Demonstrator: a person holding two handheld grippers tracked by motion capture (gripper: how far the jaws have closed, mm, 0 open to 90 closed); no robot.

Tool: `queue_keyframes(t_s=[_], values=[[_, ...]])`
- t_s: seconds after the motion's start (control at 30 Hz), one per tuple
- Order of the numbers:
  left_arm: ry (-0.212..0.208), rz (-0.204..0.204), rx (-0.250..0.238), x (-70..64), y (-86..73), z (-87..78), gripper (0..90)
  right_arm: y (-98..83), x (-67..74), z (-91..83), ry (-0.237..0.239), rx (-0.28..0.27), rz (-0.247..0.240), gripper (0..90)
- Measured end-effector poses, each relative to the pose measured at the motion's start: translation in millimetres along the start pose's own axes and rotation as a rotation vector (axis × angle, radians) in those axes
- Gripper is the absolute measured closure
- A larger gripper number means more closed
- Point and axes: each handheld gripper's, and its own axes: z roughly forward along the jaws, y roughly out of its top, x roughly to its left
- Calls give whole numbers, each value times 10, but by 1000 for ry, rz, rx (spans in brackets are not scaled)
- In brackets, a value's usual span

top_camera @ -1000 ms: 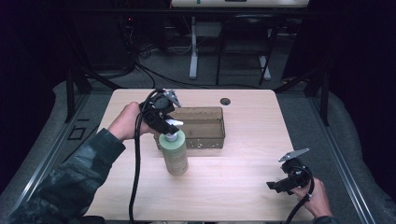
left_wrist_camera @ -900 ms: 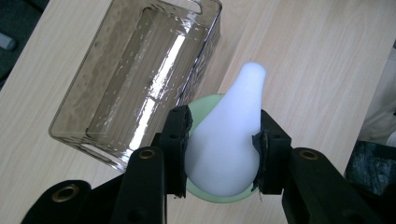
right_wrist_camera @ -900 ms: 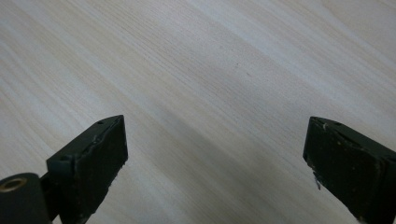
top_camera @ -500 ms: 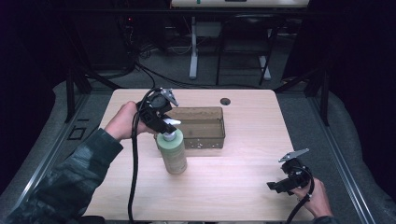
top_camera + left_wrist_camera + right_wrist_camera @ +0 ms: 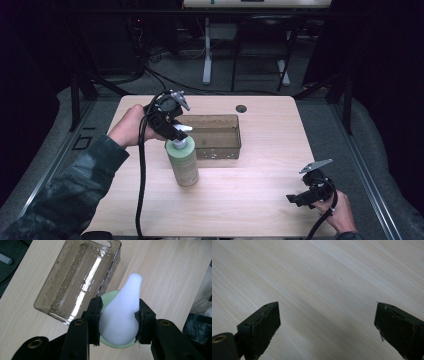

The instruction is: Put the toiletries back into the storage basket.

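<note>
left claw [image 5: 119,326] around bottle pump [image 5: 122,315]

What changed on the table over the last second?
Almost nothing. The left gripper stays clamped on the white pump head of the green bottle, which stands beside the clear bin. The right gripper stays open near the table's edge.

Pale green bottle [image 5: 183,164] with white pump head [image 5: 121,315], clamped between black jaws; smoky, see-through brown bin [image 5: 216,136] toward the far edge of the light, wood-grained bench [image 5: 250,190]; dark camouflage-patterned sleeve [image 5: 70,192] at the near left corner.
</note>
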Motion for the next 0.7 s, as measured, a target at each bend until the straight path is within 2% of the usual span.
queue_keyframes(t_s=[0.4,0.7], values=[[14,-2,7,25,13,-147,627,-5,-6,-8,-11,-11,-4,61],[21,-3,14,58,68,-214,627,-28,-29,-12,-18,1,20,15]])
